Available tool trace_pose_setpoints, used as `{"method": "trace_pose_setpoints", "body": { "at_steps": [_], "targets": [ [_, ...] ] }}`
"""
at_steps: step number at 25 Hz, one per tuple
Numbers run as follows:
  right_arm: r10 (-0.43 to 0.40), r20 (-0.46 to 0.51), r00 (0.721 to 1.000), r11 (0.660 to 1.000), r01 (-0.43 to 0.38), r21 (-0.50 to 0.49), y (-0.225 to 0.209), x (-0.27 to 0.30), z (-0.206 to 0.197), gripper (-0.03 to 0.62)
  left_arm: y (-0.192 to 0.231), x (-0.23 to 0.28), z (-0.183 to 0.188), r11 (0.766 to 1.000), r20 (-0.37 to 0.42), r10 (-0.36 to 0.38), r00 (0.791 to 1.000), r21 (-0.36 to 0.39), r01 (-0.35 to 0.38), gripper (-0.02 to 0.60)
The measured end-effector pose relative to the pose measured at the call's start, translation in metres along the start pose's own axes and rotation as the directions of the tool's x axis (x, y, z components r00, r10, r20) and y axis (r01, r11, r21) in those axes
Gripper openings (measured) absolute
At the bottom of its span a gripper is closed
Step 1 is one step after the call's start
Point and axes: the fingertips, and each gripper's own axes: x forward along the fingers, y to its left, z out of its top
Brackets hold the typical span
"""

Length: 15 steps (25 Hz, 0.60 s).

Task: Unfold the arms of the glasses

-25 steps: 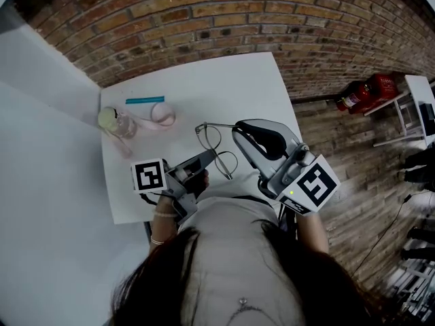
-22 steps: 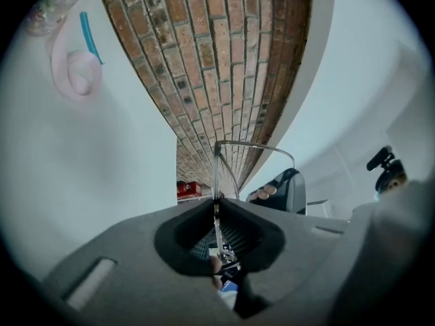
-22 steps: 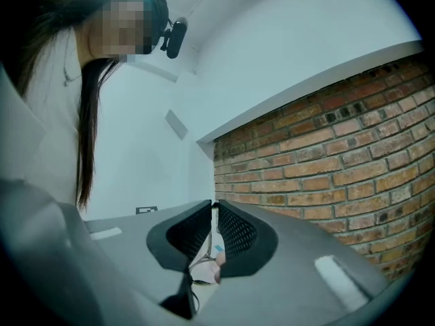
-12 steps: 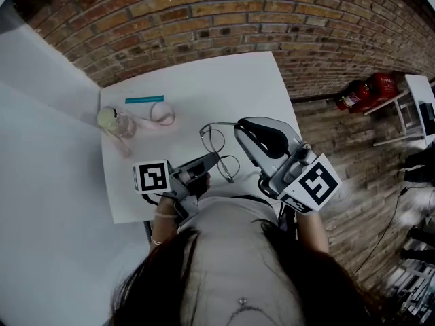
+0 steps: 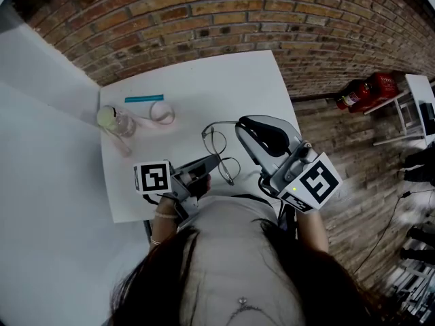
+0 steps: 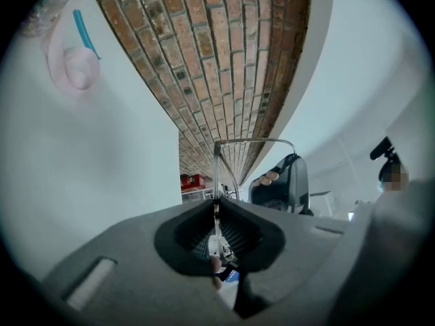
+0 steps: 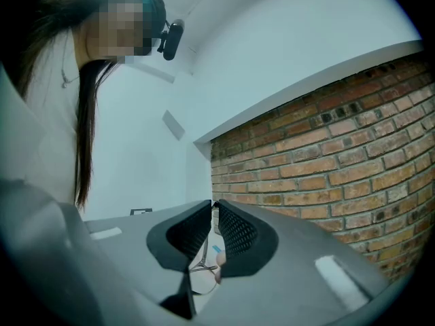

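While the left gripper [image 5: 212,161] is clamped tight on the thin metal front of the glasses [image 5: 221,151], holding them just above the near part of the white table [image 5: 204,80], the right gripper [image 5: 240,123] has its jaws pinched together on what looks like the end of one arm [image 5: 221,123], which reaches out from the frame toward it. By my reading, the unfolding of this arm is under way. The next move calls for a gentle sweep of the right gripper away from the lenses with the left one steady, then a release and a fresh grip on the other arm. Farther back on the table sit a clear bottle [image 5: 117,121], a pink loop [image 5: 162,114] and a teal strip [image 5: 144,100]. A brick wall [image 5: 204,12] borders the table, and red fire extinguishers [image 5: 367,90] rest on the wood floor [image 5: 340,141] to the right
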Motion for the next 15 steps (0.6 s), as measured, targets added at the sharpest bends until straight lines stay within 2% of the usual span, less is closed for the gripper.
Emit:
{"method": "trace_pose_setpoints", "body": {
  "at_steps": [6,7,11,15],
  "targets": [
    [-0.004,-0.001,1.000,1.000,0.004,0.005,-0.001,-0.001,-0.001,0.041,0.009,-0.002,-0.002,0.997,-0.035,0.044,0.998,0.072,-0.042,0.022],
    [-0.005,0.000,1.000,1.000,0.005,0.007,-0.001,-0.001,-0.001,0.041,0.009,-0.002,-0.002,0.997,-0.036,0.041,0.998,0.066,-0.039,0.022],
    [0.002,0.009,1.000,1.000,-0.003,0.022,-0.001,-0.002,0.000,0.043,-0.004,0.003,-0.001,0.998,0.002,-0.041,0.999,-0.040,0.041,0.021],
    [0.009,0.014,1.000,1.000,-0.010,0.028,0.000,-0.002,0.000,0.044,-0.003,0.001,0.002,0.998,0.022,-0.048,0.999,-0.046,0.049,0.021]
  ]
}}
